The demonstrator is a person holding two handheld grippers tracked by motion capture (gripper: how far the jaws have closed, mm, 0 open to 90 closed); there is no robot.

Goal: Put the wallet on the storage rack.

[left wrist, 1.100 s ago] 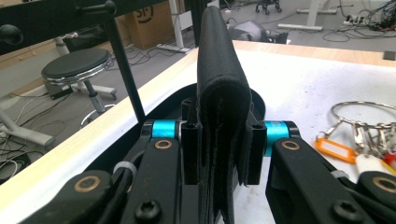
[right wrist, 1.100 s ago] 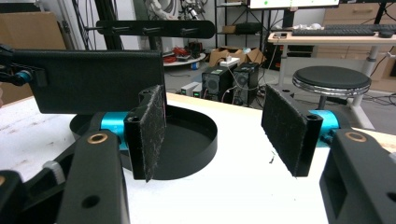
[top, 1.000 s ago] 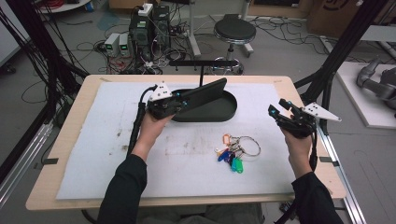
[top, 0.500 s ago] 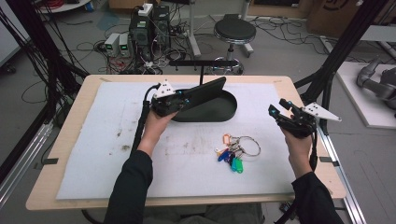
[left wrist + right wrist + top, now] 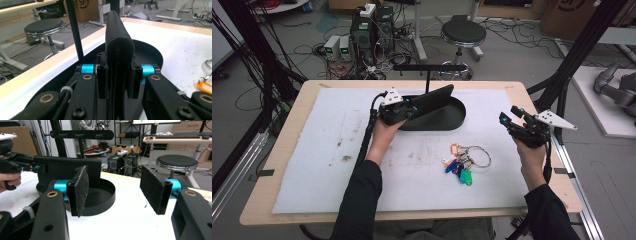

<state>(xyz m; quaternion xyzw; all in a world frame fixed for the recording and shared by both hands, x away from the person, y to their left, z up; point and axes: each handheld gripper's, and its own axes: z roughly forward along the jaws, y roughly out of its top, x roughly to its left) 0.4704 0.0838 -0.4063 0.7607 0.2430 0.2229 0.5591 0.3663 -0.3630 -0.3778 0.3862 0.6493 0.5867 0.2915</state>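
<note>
Black felt wallet (image 5: pixel 432 98), clenched in the left gripper (image 5: pixel 404 111), hangs over the oval tray (image 5: pixel 447 120), awaiting release; the right gripper (image 5: pixel 512 121) waits agape at three o'clock.

wallet (image 5: pixel 432 98) over tray (image 5: pixel 456 118) | keys (image 5: pixel 464 160) before tray | stand (image 5: pixel 428 68) behind tray
</note>
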